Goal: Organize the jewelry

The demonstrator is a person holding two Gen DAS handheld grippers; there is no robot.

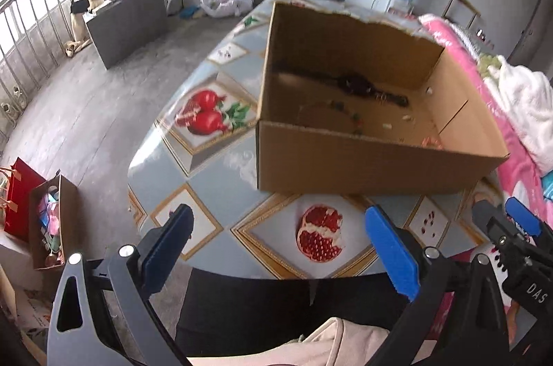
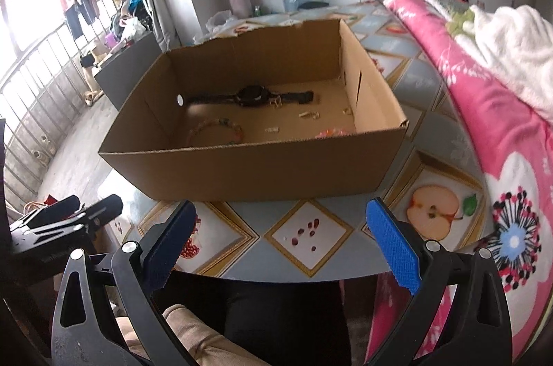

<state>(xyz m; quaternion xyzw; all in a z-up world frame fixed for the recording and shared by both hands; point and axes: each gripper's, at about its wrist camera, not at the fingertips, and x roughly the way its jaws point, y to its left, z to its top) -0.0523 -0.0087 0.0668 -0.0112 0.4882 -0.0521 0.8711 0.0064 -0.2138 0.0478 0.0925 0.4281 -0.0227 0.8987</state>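
An open cardboard box [image 1: 363, 165] [image 2: 242, 165] stands on the fruit-patterned table [image 1: 214, 186] [image 2: 307, 238]. Inside lie a black wristwatch [image 1: 359, 86] [image 2: 252, 96], a beaded bracelet [image 1: 345, 113] [image 2: 214, 129], a pink piece [image 2: 330, 133] [image 1: 430, 142] and several small pale pieces [image 2: 309, 114]. My left gripper [image 1: 280, 241] is open and empty, held at the table's near edge, in front of the box. My right gripper [image 2: 281, 240] is open and empty, also short of the box. The right gripper shows at the right of the left wrist view [image 1: 511, 227].
A pink floral blanket [image 2: 501, 131] [image 1: 501, 110] with a white cloth lies right of the box. On the floor to the left stand a red bag [image 1: 20, 196] and a brown bag [image 1: 52, 221]. A grey cabinet [image 1: 128, 24] stands near the railing.
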